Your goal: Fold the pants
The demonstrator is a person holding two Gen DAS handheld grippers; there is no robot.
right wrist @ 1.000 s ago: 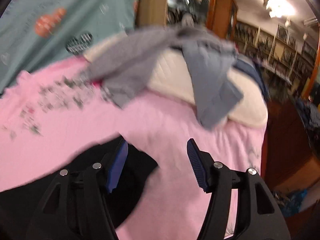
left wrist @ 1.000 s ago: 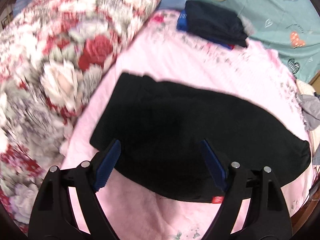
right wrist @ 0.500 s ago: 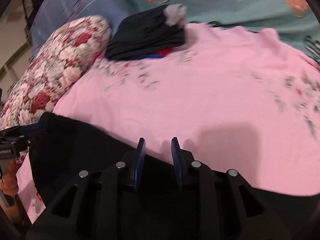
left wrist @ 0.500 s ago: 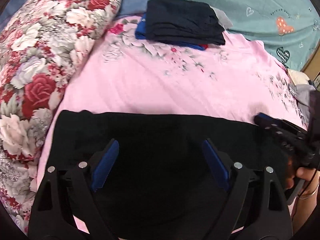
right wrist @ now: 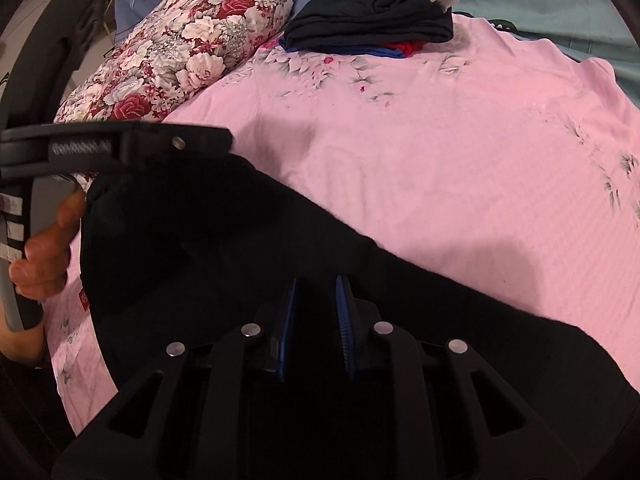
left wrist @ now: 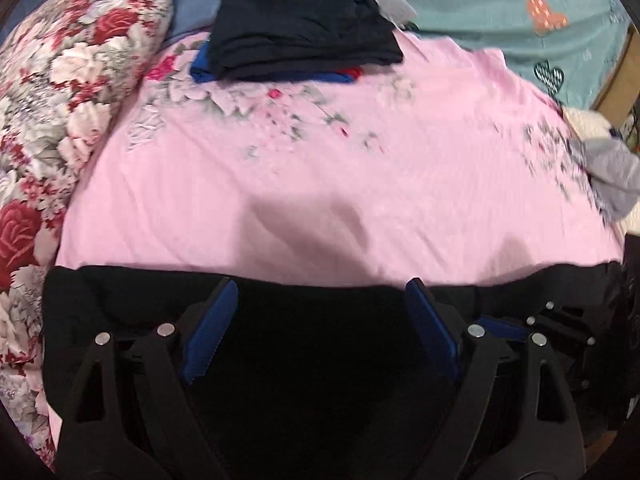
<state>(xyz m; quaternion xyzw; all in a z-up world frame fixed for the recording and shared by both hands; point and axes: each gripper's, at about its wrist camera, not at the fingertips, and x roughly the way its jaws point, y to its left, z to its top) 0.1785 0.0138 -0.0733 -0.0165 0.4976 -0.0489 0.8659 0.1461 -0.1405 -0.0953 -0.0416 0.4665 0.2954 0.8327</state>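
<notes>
Black pants point(left wrist: 320, 360) lie flat along the near edge of a pink bed sheet point(left wrist: 320, 168); they also show in the right wrist view point(right wrist: 240, 260). My left gripper point(left wrist: 320, 320) is open, its blue pads wide apart just above the pants' middle. My right gripper point(right wrist: 316, 312) has its pads close together with a narrow gap, low over the pants; whether cloth sits between them is hidden. The left gripper's body also shows in the right wrist view point(right wrist: 120, 144), held by a hand over the pants' left end.
A stack of folded dark clothes point(left wrist: 300, 28) sits at the far side of the bed. A floral pillow point(left wrist: 60, 100) runs along the left. A teal heart-print sheet point(left wrist: 520, 12) lies behind. Grey clothing point(left wrist: 612, 176) lies at the right edge.
Both grippers moved closer over the pants. The left stays open and now looks across the bed. The right swung in from the grey clothes and narrowed its jaws.
</notes>
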